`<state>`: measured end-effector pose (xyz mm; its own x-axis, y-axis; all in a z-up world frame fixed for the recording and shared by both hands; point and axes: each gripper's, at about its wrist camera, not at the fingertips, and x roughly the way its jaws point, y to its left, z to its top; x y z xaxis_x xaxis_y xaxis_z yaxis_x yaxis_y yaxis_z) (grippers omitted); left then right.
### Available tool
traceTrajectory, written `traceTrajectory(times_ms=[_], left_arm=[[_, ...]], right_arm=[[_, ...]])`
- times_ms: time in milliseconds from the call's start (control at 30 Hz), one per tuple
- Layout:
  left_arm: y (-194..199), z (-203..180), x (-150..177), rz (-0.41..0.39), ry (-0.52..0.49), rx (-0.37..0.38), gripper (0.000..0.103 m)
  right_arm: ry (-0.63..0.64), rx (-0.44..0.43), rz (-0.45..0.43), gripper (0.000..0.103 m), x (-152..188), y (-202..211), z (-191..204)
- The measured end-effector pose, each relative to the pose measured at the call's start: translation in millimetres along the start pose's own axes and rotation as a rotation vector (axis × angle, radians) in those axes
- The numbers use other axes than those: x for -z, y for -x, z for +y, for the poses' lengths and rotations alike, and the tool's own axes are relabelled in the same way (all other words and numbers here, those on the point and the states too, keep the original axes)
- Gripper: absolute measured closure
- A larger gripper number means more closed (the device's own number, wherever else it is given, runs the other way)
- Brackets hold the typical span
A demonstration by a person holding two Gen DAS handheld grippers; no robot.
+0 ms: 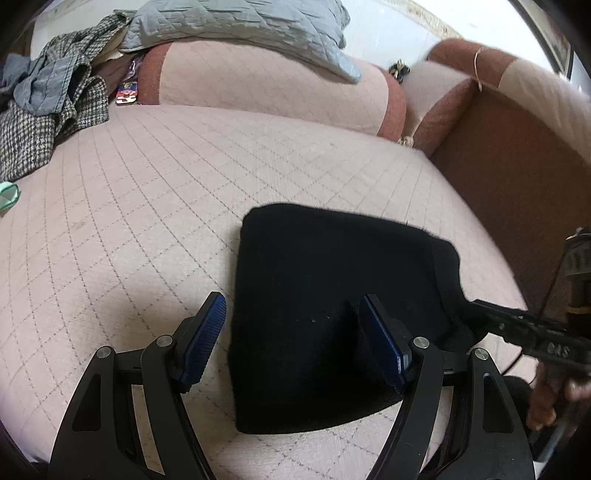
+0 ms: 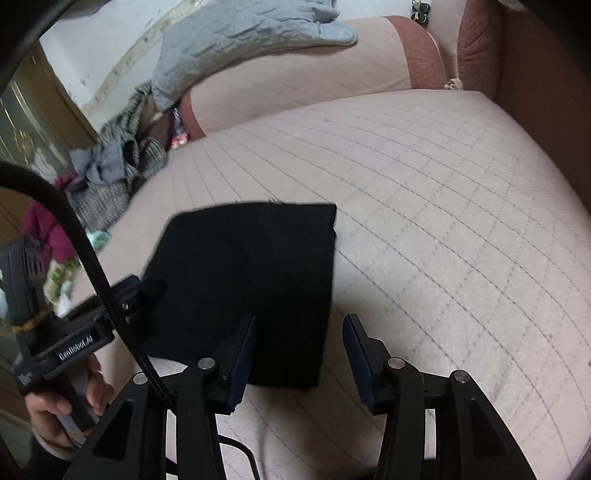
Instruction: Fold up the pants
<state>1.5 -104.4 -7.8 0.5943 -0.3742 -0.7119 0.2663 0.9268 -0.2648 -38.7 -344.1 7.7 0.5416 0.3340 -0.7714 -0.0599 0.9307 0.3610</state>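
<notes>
The black pants (image 1: pixel 325 280) lie folded into a compact rectangle on the pink quilted sofa seat (image 1: pixel 147 206); they also show in the right wrist view (image 2: pixel 243 273). My left gripper (image 1: pixel 293 314) is open, its jaws straddling the near left edge of the pants, the right finger over the cloth. My right gripper (image 2: pixel 299 339) is open, its jaws straddling the near right edge of the pants. Each gripper shows from the side in the other's view, the right (image 1: pixel 517 321) and the left (image 2: pixel 122 295) touching the pants' side edges.
A pile of checked and grey clothes (image 1: pixel 48 103) lies at the sofa's far left. A grey quilted blanket (image 1: pixel 243 29) drapes over the back cushion (image 1: pixel 258 85). The brown armrest (image 1: pixel 509 177) stands on the right. A small green object (image 1: pixel 7 195) lies at the left edge.
</notes>
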Motion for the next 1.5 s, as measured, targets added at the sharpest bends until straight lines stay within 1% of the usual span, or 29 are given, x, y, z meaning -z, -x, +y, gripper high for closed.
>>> traceTrajectory(times_ms=[67, 133, 267, 300, 400, 433, 533, 567, 600, 667, 700, 733, 767, 800, 833, 867, 933, 1000, 1067, 1133, 1233, 1367, 1500], left_arm=[[1, 8, -3, 0.005, 0.030, 0.035, 0.028], [-3, 19, -5, 0.022, 0.073, 0.064, 0.028], [-15, 35, -7, 0.053, 0.133, 0.091, 0.028], [-18, 39, -7, 0.055, 0.150, 0.119, 0.028], [-25, 42, -6, 0.060, 0.173, 0.160, 0.027], [-28, 41, -5, 0.064, 0.179, 0.172, 0.027], [-37, 42, -4, 0.080, 0.196, 0.203, 0.027], [-40, 42, -4, 0.083, 0.200, 0.211, 0.027], [-43, 41, -4, 0.086, 0.204, 0.224, 0.027], [-46, 39, -3, 0.082, 0.209, 0.239, 0.026], [-48, 37, -2, 0.074, 0.206, 0.243, 0.025], [-49, 34, -1, 0.066, 0.194, 0.239, 0.025], [-50, 31, 0, 0.060, 0.174, 0.233, 0.025], [-49, 26, 1, 0.055, 0.145, 0.223, 0.025], [-49, 22, 0, 0.057, 0.120, 0.213, 0.025], [-49, 19, 0, 0.060, 0.102, 0.206, 0.025], [-46, 14, -1, 0.059, 0.073, 0.195, 0.031], [-40, 11, -3, 0.048, 0.057, 0.187, 0.040], [-32, 9, -6, 0.034, 0.044, 0.174, 0.043], [-22, 11, -9, 0.009, 0.035, 0.157, 0.044], [-7, 18, -20, -0.030, 0.042, 0.150, 0.045], [7, 33, -34, -0.061, 0.041, 0.121, 0.045], [14, 47, -48, -0.086, 0.030, 0.062, 0.046]], right_arm=[[-0.045, -0.070, -0.007, 0.056, -2, -3, -8], [-0.089, -0.123, 0.008, 0.053, -5, -12, -16], [-0.149, -0.178, 0.054, 0.041, -4, -35, -29], [-0.169, -0.202, 0.053, 0.041, -4, -37, -32], [-0.206, -0.288, 0.063, 0.040, -3, -47, -37], [-0.199, -0.296, 0.066, 0.040, -3, -49, -36], [-0.152, -0.291, 0.067, 0.032, -8, -56, -26], [-0.143, -0.295, 0.066, 0.027, -10, -58, -24], [-0.136, -0.298, 0.062, 0.025, -10, -58, -23], [-0.120, -0.301, 0.041, 0.018, -10, -58, -20], [-0.112, -0.298, 0.029, 0.018, -9, -58, -19], [-0.096, -0.281, 0.017, 0.018, -7, -57, -15], [-0.079, -0.257, 0.006, 0.024, -7, -56, -12], [-0.072, -0.232, -0.005, 0.036, -7, -55, -11], [-0.071, -0.214, -0.017, 0.038, -7, -55, -10], [-0.076, -0.217, -0.022, 0.046, -7, -55, -11], [-0.074, -0.227, -0.036, 0.056, -7, -49, -11], [-0.066, -0.227, -0.051, 0.065, -9, -43, -5], [-0.041, -0.238, -0.072, 0.068, -11, -32, 0], [-0.022, -0.243, -0.084, 0.069, -16, -25, 8], [0.008, -0.254, -0.102, 0.069, -24, -19, 22], [0.022, -0.285, -0.120, 0.070, -36, -19, 41], [0.047, -0.291, -0.123, 0.070, -47, -28, 60]])
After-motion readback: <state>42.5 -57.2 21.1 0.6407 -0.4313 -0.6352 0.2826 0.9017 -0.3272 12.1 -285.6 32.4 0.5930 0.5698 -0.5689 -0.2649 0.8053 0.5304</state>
